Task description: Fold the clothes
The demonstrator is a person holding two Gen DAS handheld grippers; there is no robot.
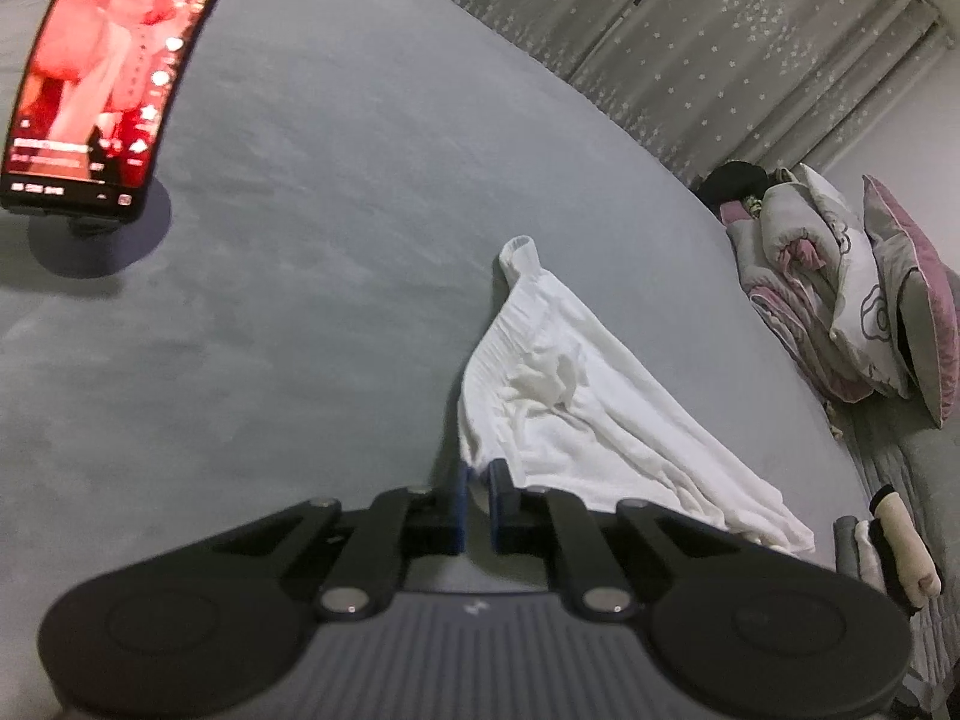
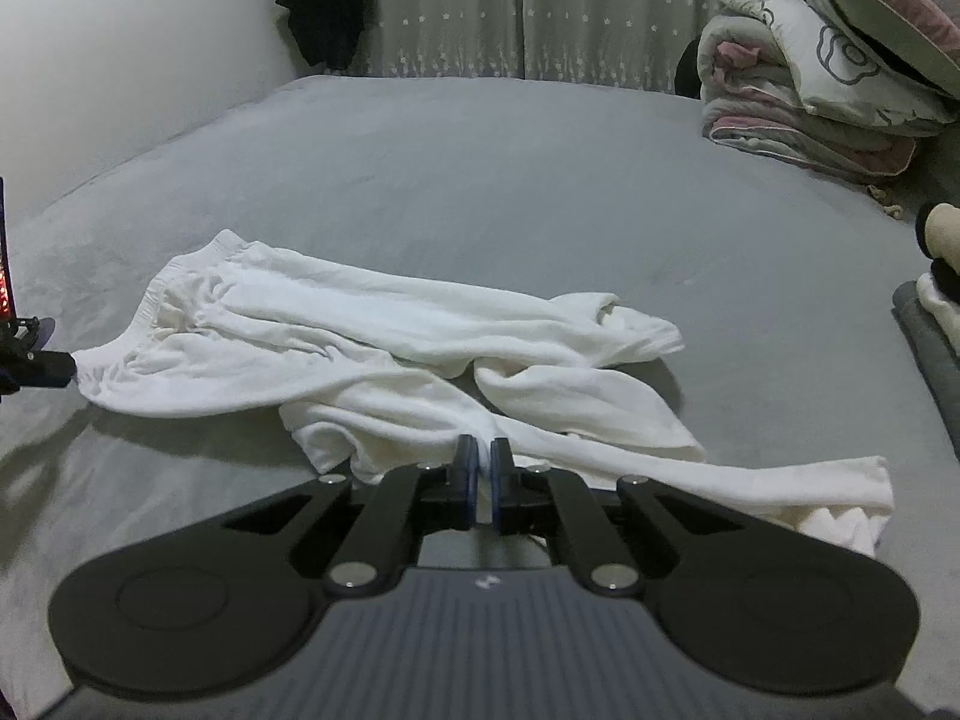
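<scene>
Both grippers were clenched on the white garment [image 2: 384, 348], spread mid-frame on the grey bed [image 2: 480, 168]: left gripper [image 1: 477, 471] apparently at its waistband corner, right gripper [image 2: 480, 450] on a lower fold.

White garment [image 2: 384, 330], grey bedsheet [image 2: 480, 168], star-patterned grey curtains [image 2: 456, 6], pink-and-grey flower-print bedding [image 2: 810, 78], red phone screen [image 1: 102, 60]
</scene>
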